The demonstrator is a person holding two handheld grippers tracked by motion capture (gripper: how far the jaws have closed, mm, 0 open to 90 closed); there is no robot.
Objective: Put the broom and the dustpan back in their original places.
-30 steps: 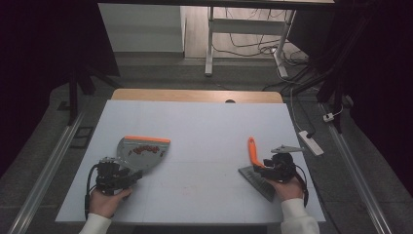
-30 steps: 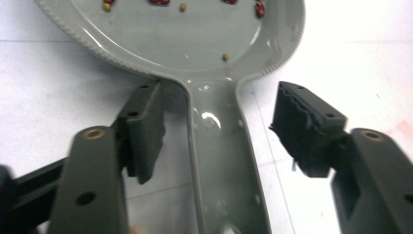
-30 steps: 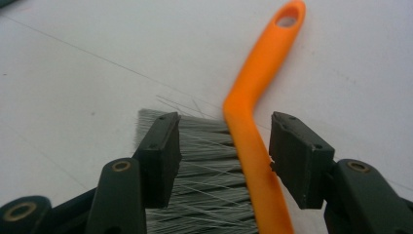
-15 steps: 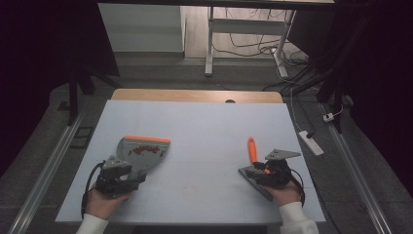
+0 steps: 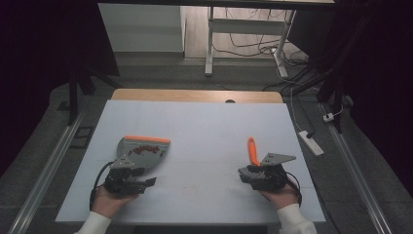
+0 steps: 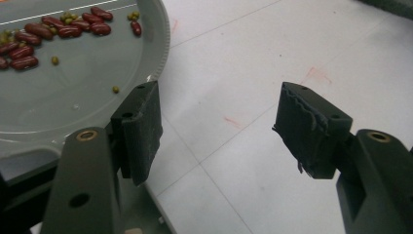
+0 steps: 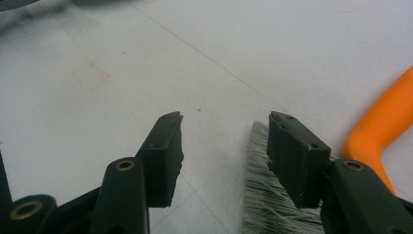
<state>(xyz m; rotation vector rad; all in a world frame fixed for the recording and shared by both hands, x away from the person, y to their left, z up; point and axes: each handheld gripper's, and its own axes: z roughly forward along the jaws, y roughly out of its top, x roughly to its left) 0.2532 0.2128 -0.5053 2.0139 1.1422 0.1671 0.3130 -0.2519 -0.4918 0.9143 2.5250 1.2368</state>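
A grey dustpan (image 5: 141, 148) with an orange rim lies at the table's left; in the left gripper view the dustpan (image 6: 73, 92) holds red beans (image 6: 58, 30) and several small green ones. Just near of it my left gripper (image 5: 147, 182) (image 6: 224, 129) is open, with bare table between its jaws. At the right lies a brush with an orange handle (image 5: 252, 150) (image 7: 384, 122). My right gripper (image 5: 243, 174) (image 7: 224, 146) is open beside it; its jaws have just been closing slightly with nothing between them. The grey bristles (image 7: 260, 204) lie under its right jaw.
The white table (image 5: 204, 126) has thin seams and faint red marks (image 6: 316, 75). A wooden strip (image 5: 195, 95) runs along its far edge. A power strip (image 5: 311, 143) lies on the floor at the right, and a desk frame (image 5: 209, 44) with cables stands beyond.
My right gripper has shifted a little leftward along the brush's near end. The left gripper, dustpan and brush have stayed put.
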